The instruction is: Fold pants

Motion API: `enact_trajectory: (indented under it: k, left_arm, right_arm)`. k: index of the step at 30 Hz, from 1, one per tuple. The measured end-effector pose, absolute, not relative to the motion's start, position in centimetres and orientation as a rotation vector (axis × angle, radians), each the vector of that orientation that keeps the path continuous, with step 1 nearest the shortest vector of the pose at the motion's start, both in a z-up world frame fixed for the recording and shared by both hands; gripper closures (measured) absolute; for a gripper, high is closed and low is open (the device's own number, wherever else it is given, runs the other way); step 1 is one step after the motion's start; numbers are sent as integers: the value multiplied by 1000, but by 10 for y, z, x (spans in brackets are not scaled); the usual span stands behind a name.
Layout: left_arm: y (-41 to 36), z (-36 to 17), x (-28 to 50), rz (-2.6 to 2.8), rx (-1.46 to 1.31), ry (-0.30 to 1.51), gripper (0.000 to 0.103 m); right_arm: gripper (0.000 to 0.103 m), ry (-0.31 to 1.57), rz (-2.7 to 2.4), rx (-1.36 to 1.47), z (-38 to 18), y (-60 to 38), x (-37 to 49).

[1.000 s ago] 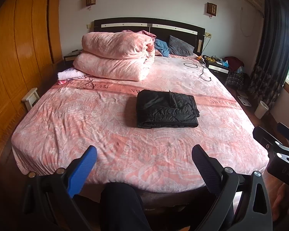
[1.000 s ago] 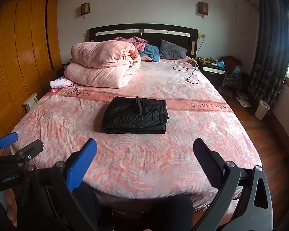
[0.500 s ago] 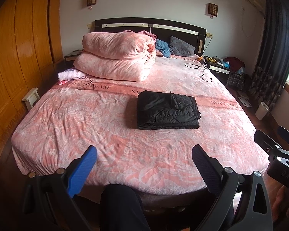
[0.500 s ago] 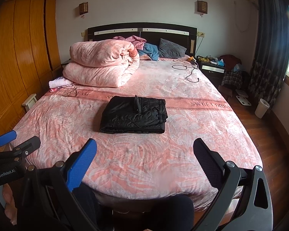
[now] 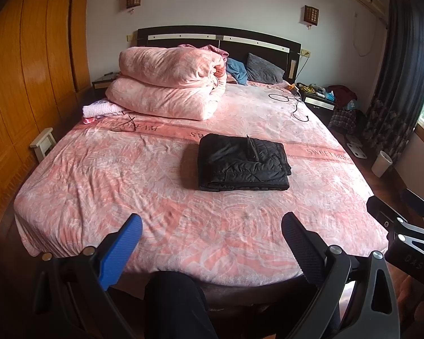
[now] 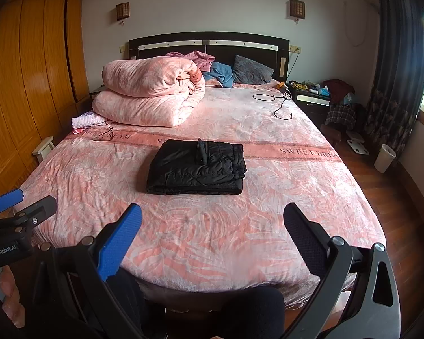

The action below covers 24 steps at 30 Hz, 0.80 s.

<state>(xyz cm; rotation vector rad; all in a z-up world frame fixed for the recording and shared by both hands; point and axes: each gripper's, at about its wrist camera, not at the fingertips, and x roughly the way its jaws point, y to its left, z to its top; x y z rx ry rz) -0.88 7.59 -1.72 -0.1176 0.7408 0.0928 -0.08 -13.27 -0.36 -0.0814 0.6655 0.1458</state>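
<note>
Two tongs gaping wide and holding nothing, left tongs (image 5: pixel 212 223), right tongs (image 6: pixel 212 212), hovering well short of folded black pants (image 6: pixel 196 171) lying mid-bed (image 6: pixel 282 192).

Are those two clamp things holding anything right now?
No. The left hand-held gripper and right hand-held gripper are both open and empty, short of the bed. The folded black pants lie untouched on it.

Both views from foot, facing bed (image 5: pixel 99 175), headboard (image 6: pixel 209 42)
</note>
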Motion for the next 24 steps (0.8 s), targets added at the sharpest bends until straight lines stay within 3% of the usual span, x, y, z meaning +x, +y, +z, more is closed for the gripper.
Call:
enact_trajectory:
  k: [24]
  left_arm:
    - [77, -8, -16, 128, -114, 715, 4]
  right_arm:
    - [3, 661, 135, -75, -1, -134, -2]
